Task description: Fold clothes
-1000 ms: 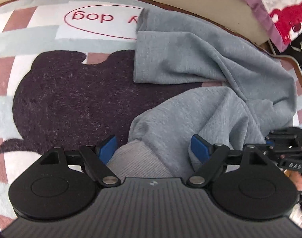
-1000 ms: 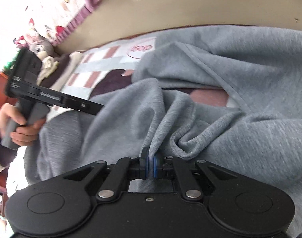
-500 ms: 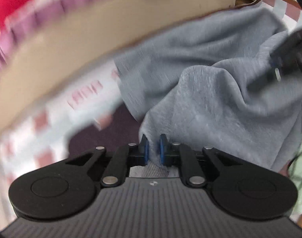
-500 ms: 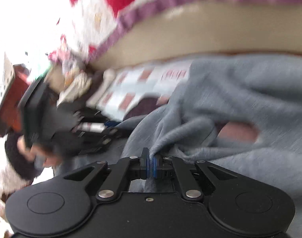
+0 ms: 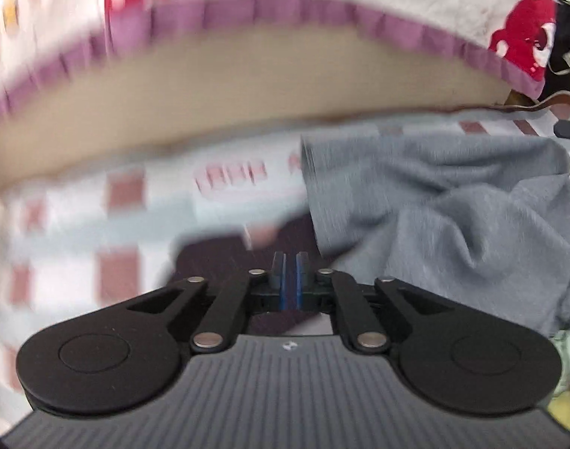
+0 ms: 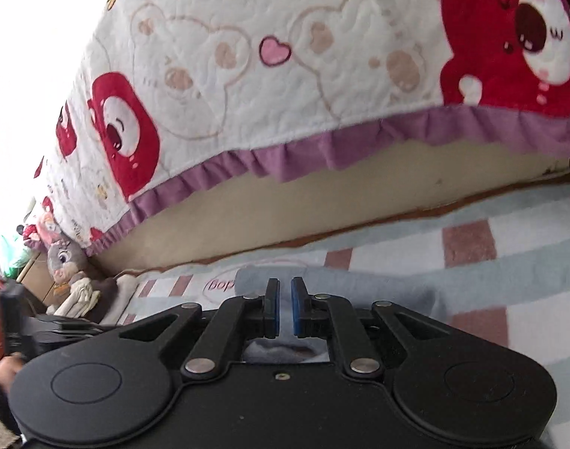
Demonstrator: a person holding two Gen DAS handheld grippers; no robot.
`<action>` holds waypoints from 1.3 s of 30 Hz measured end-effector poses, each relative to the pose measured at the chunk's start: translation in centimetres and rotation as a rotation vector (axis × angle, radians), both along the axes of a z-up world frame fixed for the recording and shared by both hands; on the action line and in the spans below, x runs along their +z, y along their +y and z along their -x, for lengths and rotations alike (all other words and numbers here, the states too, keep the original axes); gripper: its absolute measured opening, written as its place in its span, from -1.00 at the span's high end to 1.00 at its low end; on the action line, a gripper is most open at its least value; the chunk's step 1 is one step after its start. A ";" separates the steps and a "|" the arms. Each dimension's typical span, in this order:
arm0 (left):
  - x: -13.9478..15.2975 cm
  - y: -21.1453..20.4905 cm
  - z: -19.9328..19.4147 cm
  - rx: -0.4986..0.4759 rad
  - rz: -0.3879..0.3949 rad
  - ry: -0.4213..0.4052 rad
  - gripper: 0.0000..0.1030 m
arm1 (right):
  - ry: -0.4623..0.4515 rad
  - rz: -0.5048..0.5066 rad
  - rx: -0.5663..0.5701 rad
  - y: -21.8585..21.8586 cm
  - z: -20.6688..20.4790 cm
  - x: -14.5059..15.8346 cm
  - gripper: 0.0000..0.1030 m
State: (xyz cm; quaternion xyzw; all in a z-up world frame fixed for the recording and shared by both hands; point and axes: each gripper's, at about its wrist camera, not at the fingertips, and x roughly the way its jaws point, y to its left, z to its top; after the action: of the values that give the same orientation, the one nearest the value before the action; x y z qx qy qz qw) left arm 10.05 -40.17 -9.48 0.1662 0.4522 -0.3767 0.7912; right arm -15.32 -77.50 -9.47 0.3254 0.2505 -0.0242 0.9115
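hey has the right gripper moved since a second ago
Yes. The right gripper has tilted up and away from the grey sweatshirt: the bed's purple frill, earlier at the view's top edge, now sits mid-frame. Its jaws are opening, pinching no fabric.

The right tool point(image 6: 283, 307), jaws opening with nothing pinched, hangs over grey clothing point(image 6: 333, 288) on a checked rug point(image 6: 509, 262) beside the bed point(image 6: 285, 86)

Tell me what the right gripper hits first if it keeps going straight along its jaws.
Probably the grey garment just beyond the right gripper, whose jaws are opening with nothing clamped; behind that lies the checked rug. Depth is uncertain.
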 end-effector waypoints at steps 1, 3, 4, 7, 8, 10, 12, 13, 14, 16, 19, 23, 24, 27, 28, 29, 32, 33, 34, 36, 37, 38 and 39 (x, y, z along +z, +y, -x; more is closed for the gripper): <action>-1.0 0.4 -0.7 0.027 0.018 0.074 0.63 | 0.001 -0.021 0.015 0.6 -0.4 -0.2 0.54; -3.0 1.3 -1.8 0.078 0.084 0.236 0.24 | 0.007 -0.034 0.055 1.8 -1.3 -0.7 0.28; -3.9 1.7 -2.1 0.101 0.112 0.297 0.23 | 0.021 -0.019 0.074 2.7 -2.1 -0.9 0.28; -5.7 1.4 -2.0 0.074 0.116 0.381 0.18 | 0.065 0.033 0.100 4.5 -3.6 -1.5 0.28; -6.2 1.2 -1.8 0.055 0.108 0.397 0.08 | 0.078 0.042 0.101 4.7 -3.9 -1.8 0.28; -6.7 0.5 -1.1 0.024 0.059 0.366 -0.07 | 0.096 0.039 0.078 4.3 -4.2 -2.3 0.28; -7.3 0.0 -0.7 0.022 0.041 0.375 -0.23 | 0.104 0.037 0.042 3.5 -4.2 -2.7 0.28; -7.7 -0.1 -0.9 0.032 0.044 0.404 -0.29 | 0.105 0.038 0.021 3.1 -4.2 -2.8 0.28; -8.1 -0.2 -1.0 0.044 0.048 0.434 -0.33 | 0.103 0.042 -0.007 2.6 -4.0 -2.7 0.28; -9.2 -0.4 -1.2 0.073 0.046 0.489 -0.36 | 0.095 0.058 -0.072 1.2 -3.1 -2.4 0.28; -9.4 -1.3 -0.9 0.051 0.009 0.461 -0.32 | 0.101 0.090 -0.191 -0.8 -1.7 -1.8 0.24; -7.2 -3.1 2.2 -0.089 -0.087 0.231 0.68 | 0.147 0.111 -0.310 -2.7 -0.3 -2.1 0.06; -6.5 -3.5 3.1 -0.123 -0.104 0.168 0.71 | 0.173 0.120 -0.341 -3.0 -0.2 -2.3 -0.03; -2.3 -2.6 3.1 -0.053 -0.014 0.117 0.80 | 0.360 0.194 -0.462 -3.6 -0.9 -3.5 -0.14; -0.8 -2.2 3.1 -0.031 0.011 0.087 0.82 | 0.415 0.215 -0.489 -3.7 -1.1 -4.0 -0.14; 1.1 -1.6 3.4 -0.019 0.005 -0.028 0.84 | 0.427 0.214 -0.497 -3.9 -1.0 -4.4 -0.14; 5.9 0.5 4.3 0.017 -0.025 -0.326 0.85 | 0.412 0.144 -0.521 -4.8 -0.4 -5.1 -0.13; 6.7 1.4 4.2 0.039 -0.029 -0.361 0.85 | 0.403 0.136 -0.519 -4.9 -0.4 -4.9 -0.13; 7.1 2.2 4.0 0.066 -0.029 -0.371 0.85 | 0.393 0.141 -0.509 -4.9 -0.5 -4.7 -0.13; 7.0 3.6 3.7 0.122 -0.026 -0.364 0.85 | 0.369 0.149 -0.474 -4.5 -0.7 -4.1 -0.13; 6.4 3.9 3.7 0.134 -0.043 -0.381 0.85 | 0.356 0.139 -0.450 -4.4 -0.8 -4.1 -0.13; 5.9 4.2 3.7 0.146 -0.060 -0.397 0.85 | 0.344 0.128 -0.425 -4.2 -1.0 -4.0 -0.13; 5.3 4.4 3.8 0.155 -0.078 -0.417 0.85 | 0.331 0.118 -0.401 -4.1 -1.1 -3.9 -0.14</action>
State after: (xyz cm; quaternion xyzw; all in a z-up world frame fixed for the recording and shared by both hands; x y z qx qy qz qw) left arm 6.24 -35.74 -4.17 0.2357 0.3047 -0.2544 0.8871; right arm -14.21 -81.58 -13.37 0.3066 0.3248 -0.2717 0.8524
